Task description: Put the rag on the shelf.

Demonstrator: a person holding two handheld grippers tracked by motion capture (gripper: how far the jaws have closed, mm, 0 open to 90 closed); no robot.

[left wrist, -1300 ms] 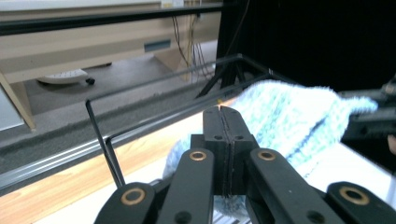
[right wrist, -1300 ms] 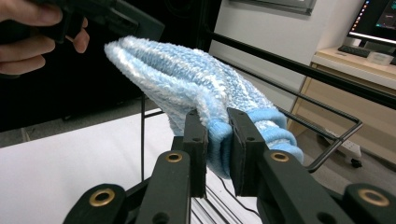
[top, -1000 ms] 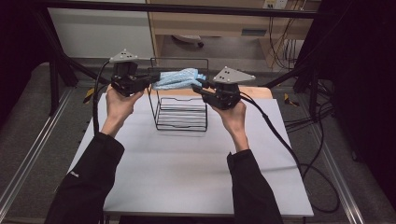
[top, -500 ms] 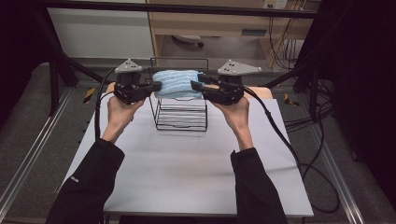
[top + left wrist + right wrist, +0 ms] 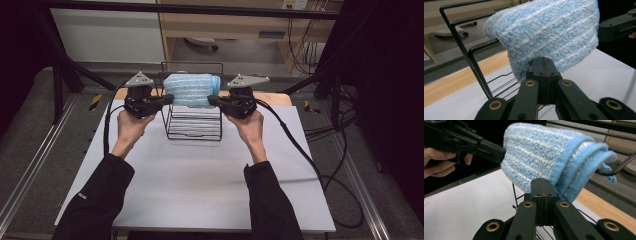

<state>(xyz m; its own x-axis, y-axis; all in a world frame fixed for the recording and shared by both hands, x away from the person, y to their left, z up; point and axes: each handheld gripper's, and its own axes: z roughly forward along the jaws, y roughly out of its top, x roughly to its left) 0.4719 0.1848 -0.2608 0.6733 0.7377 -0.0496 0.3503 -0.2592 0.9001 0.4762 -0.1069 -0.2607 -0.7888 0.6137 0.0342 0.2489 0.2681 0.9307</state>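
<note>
One fluffy light-blue striped folded towel [image 5: 190, 90] hangs over one black wire rack [image 5: 194, 125] at twelve o'clock on the white counter [image 5: 200, 175]. Two hand-held grippers pinch it: the left hand-held gripper [image 5: 169, 99] clamps its nine o'clock edge, and the right hand-held gripper [image 5: 212, 100], jaws just closing, its three o'clock edge.

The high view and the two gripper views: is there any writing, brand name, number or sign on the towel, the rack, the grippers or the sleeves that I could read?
None can be read.
Left sleeve: a small white mark near the elbow, too small to read.
Blue towel, wire rack, left gripper, right gripper: no lettering visible.
Yellow-and-black hazard tape on the floor: stripes, no words.
</note>
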